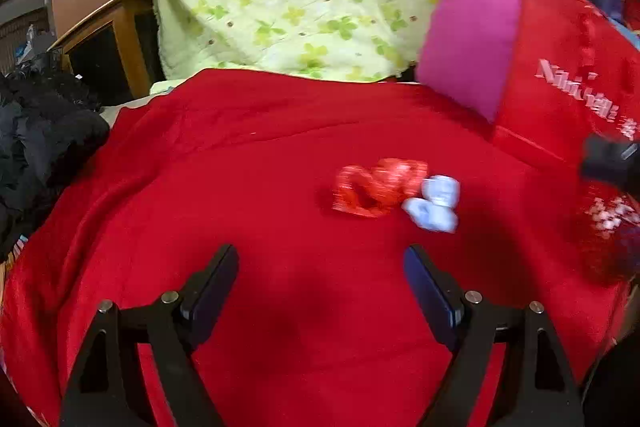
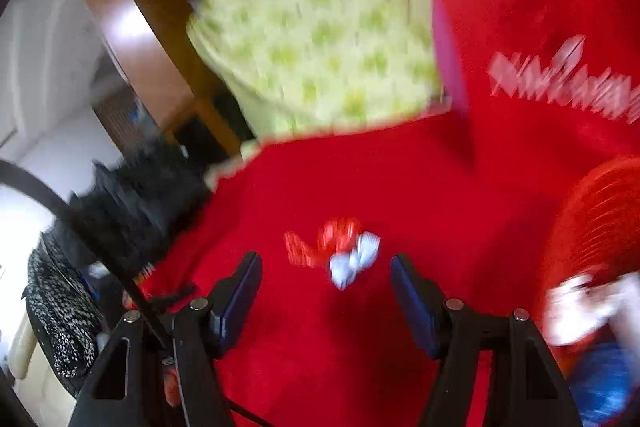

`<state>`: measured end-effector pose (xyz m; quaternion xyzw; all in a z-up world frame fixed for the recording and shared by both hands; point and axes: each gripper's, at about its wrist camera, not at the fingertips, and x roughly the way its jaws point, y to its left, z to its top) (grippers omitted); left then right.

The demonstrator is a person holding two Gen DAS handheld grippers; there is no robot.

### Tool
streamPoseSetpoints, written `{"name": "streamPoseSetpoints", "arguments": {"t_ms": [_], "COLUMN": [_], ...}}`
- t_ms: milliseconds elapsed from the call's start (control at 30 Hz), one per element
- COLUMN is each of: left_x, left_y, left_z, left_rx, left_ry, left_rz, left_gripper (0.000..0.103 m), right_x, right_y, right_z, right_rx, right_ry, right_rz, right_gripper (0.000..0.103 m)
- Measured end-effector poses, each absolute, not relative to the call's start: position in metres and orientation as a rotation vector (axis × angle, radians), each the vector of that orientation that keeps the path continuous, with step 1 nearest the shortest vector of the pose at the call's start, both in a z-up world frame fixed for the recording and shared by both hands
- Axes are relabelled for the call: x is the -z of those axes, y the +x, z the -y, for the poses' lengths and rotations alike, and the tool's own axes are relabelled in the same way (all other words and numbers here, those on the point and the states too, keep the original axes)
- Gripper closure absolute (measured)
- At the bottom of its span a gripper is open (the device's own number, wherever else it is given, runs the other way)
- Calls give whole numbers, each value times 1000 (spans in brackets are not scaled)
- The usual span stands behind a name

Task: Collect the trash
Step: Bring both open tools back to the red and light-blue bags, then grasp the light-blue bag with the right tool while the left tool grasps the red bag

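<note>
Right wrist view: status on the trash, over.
Both grippers open, empty: left gripper, right gripper. Crumpled red wrapper and pale blue-white paper wad lie together on red blanket, just ahead of right gripper. Path unobstructed.

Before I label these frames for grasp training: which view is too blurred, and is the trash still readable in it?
Right wrist view: heavy motion smear, yet the red wrapper and white scrap still read ahead of the open right claw. Left wrist view: sharper, mild blur on the same wrapper; fisheye bending at the edges in both.
</note>
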<state>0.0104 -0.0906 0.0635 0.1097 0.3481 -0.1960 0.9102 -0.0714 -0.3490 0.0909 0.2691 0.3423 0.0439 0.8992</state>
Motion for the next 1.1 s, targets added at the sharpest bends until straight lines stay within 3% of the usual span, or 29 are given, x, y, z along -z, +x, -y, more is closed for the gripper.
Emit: {"name": "streamPoseSetpoints", "arguments": {"t_ms": [133, 400, 500, 567, 733, 800, 833, 1100], "left_x": [-53, -36, -28, -20, 9, 18, 18, -65], "left_y": [47, 110, 128, 138, 143, 139, 137, 51], "left_z": [94, 147, 168, 184, 226, 234, 235, 217], "left_rx": [438, 642, 747, 790, 764, 744, 722, 557], "left_ry": [251, 270, 225, 203, 271, 270, 264, 271], "left_rz": [-730, -771, -817, -852, -940, -969, -970, -723], "left_gripper": [18, 18, 18, 18, 19, 39, 39, 40], "right_x": [-26, 42, 48, 45, 18, 1, -7, -75], "right_y": [8, 73, 76, 70, 47, 33, 27, -43], "right_z": [348, 358, 358, 367, 385, 383, 382, 383], "right_rx": [-72, -69, -55, -76, 81, 145, 171, 176], "right_ry": [625, 767, 709, 732, 604, 519, 485, 443], "right_rz": [-882, -994, -1021, -1010, -926, -875, -845, -583], "right_gripper": [48, 48, 71, 77, 78, 78, 78, 78]}}
